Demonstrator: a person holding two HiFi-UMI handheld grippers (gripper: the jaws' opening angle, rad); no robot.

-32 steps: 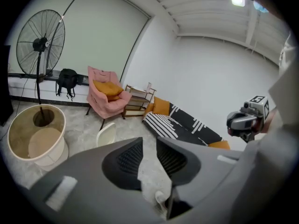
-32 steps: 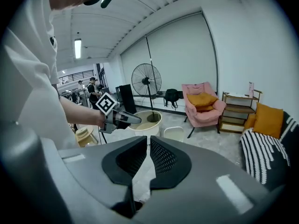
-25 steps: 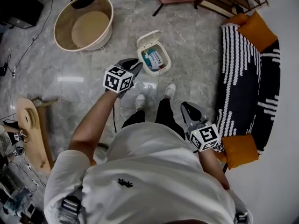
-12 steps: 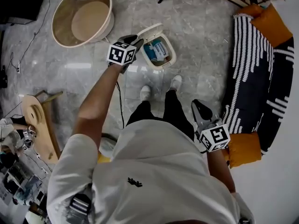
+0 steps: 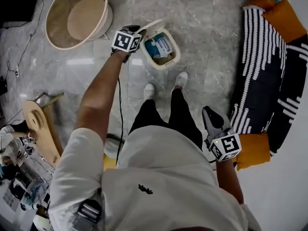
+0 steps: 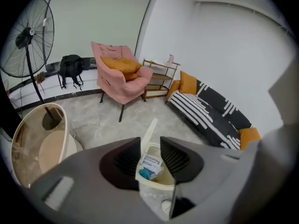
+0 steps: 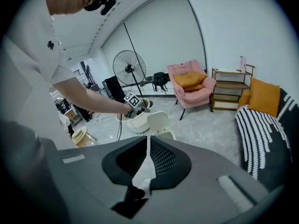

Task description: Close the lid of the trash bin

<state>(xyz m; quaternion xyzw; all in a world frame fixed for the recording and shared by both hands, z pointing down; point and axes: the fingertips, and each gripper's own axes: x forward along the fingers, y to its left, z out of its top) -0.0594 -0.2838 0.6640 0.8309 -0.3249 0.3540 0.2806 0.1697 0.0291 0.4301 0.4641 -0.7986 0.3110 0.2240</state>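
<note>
A small cream trash bin (image 5: 168, 61) stands on the floor in front of the person's shoes, with packets inside. Its lid (image 5: 152, 25) stands upright at the far left rim. My left gripper (image 5: 137, 31) is just left of the lid, close to it. In the left gripper view the lid (image 6: 150, 127) and the bin (image 6: 155, 187) show through the gap of the left gripper (image 6: 150, 141). Its jaws have just been opening and stand open, pressing on nothing. My right gripper (image 5: 208, 112) hangs by the person's right hip, away from the bin. The right gripper (image 7: 148, 139) has its tips together.
A large round beige basket (image 5: 77, 16) sits left of the bin. A black-and-white striped sofa (image 5: 269, 71) with orange cushions runs along the right. A wooden stand (image 5: 36, 129) is at the left. A pink armchair (image 6: 119, 78) and a fan (image 6: 28, 36) stand further back.
My left gripper has reached forward and down from short of the bin to beside its upright lid. The right gripper has sunk a little at the hip.
</note>
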